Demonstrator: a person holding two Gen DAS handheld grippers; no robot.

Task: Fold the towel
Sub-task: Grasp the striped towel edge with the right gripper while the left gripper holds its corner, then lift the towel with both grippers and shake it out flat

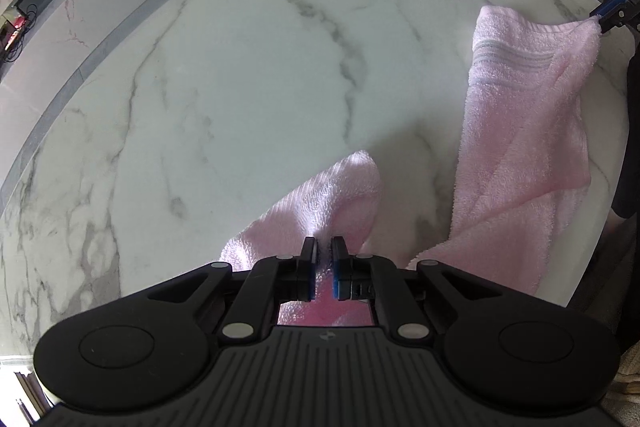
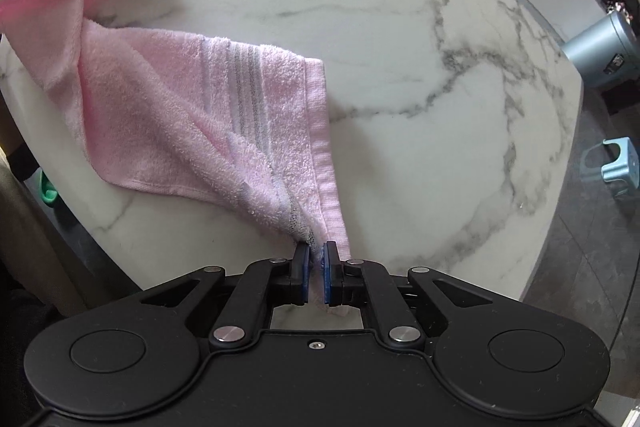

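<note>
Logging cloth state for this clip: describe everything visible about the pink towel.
The pink towel is soft terry cloth with grey woven stripes near a hemmed end. It is unfolded and wrinkled, sagging onto the marble table. The left tongs and right tongs each pinch a corner, lifting it there.

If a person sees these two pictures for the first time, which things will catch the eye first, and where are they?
First comes the fluffy pink towel with grey stripes, hanging slack over the near part of the white marble table with grey veins. Next, two black grippers pinch it: the right gripper is shut on the striped end, and the left gripper is shut on the other end.
</note>
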